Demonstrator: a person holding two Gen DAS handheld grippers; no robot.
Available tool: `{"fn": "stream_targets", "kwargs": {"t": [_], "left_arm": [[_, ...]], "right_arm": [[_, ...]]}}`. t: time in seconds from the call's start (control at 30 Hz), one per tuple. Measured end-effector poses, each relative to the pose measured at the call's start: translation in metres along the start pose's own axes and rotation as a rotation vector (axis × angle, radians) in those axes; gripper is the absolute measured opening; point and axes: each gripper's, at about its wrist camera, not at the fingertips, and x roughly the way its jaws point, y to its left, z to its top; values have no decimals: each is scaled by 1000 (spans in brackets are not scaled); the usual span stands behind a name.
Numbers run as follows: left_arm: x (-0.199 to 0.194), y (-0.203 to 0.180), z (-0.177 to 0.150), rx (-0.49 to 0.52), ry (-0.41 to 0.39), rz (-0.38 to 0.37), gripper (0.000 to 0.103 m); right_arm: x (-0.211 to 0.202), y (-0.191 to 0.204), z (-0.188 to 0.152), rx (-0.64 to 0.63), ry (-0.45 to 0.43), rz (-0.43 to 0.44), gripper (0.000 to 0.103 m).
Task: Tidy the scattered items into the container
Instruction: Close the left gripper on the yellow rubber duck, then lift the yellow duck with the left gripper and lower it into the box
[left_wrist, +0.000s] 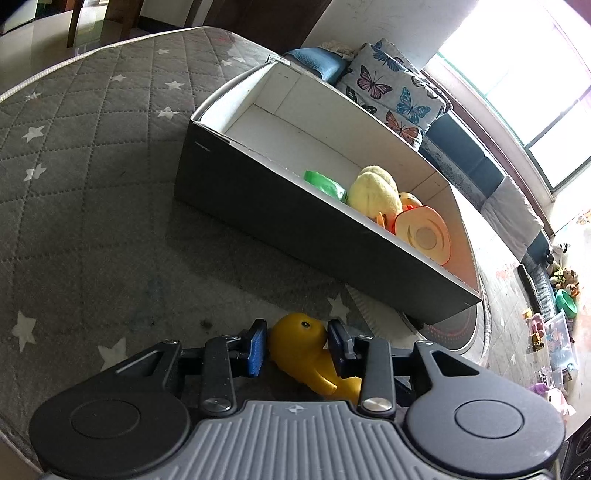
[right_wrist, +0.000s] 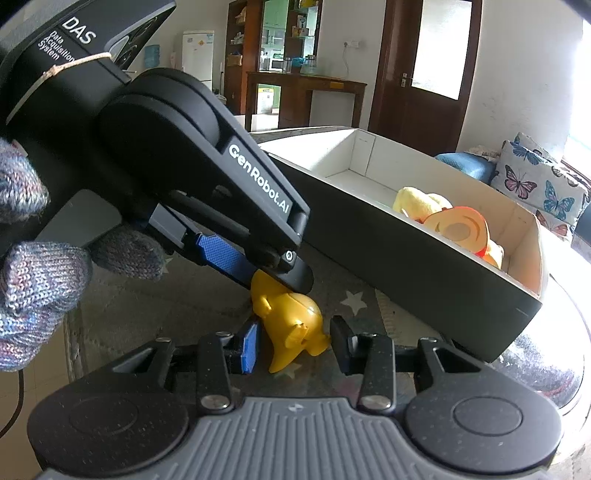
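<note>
A yellow toy duck (left_wrist: 306, 350) lies on the grey star-quilted mat, just in front of the open black box (left_wrist: 295, 221) with a white inside. My left gripper (left_wrist: 297, 341) has its blue pads against both sides of the duck's head. In the right wrist view the left gripper (right_wrist: 258, 266) comes down from the upper left onto the duck (right_wrist: 291, 325). My right gripper (right_wrist: 295, 347) is open, its jaws on either side of the duck's tail end without touching. The box (right_wrist: 406, 266) holds a plush yellow toy (left_wrist: 373, 192), a green item (left_wrist: 325, 182) and an orange toy (left_wrist: 424, 232).
The mat (left_wrist: 92, 184) covers a round table whose edge curves at the right (left_wrist: 484, 317). A butterfly cushion (left_wrist: 391, 92) and sofa lie behind the box. Toys litter the floor (left_wrist: 554, 325) at far right. A gloved hand (right_wrist: 33, 280) holds the left gripper.
</note>
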Motion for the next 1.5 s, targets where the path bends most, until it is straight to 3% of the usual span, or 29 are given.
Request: {"fn": "stream_targets", "kwargs": {"t": [0.83,1.33,1.5], "left_arm": [[-17,-16,3,54,-6,-1,38],[-44,-37,74,105,-137,-17,39],[-28,-37,100,96,-122,-20,38]], "right_arm": [[-20,8,6,2,-20,-48,38],[-24,-14,78,-22,-133,-90,38],[-8,-29,97,-16,-126,-97,38]]}}
